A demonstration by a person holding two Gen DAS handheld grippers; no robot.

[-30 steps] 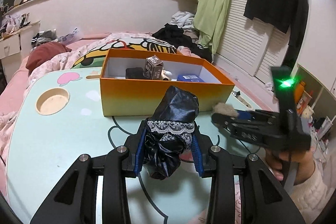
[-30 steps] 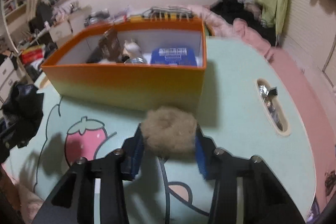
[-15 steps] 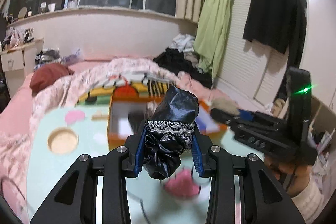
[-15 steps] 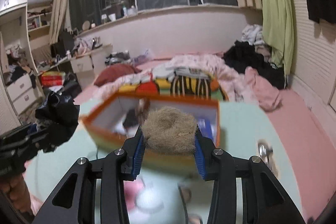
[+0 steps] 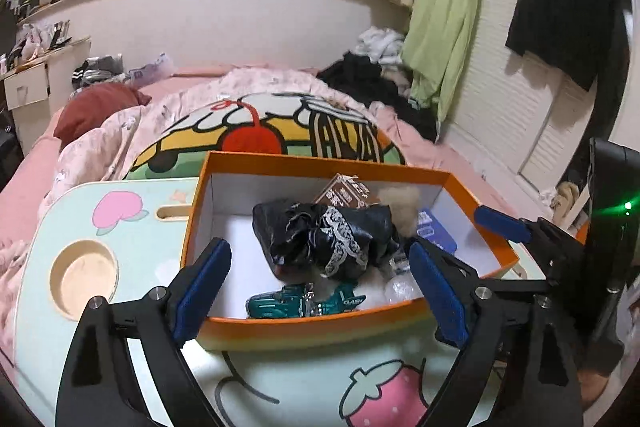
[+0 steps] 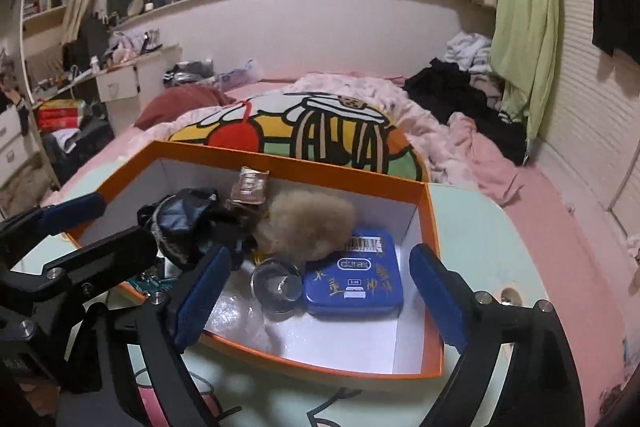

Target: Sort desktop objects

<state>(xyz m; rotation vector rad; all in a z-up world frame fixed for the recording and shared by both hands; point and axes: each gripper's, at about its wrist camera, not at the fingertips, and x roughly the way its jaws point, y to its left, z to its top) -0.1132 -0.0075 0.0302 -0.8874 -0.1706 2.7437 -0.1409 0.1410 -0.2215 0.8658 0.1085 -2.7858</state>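
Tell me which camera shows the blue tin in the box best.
The right wrist view: the blue tin lies fully exposed in the orange box, lid and barcode visible. The left wrist view shows only a corner of it behind the black lace-trimmed bundle.

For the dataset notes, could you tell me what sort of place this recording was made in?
Most likely a lived-in bedroom: a bed with a pink quilt, clothes hanging on the louvred wardrobe doors, and a small cartoon-print lap table carrying the orange sorting box.
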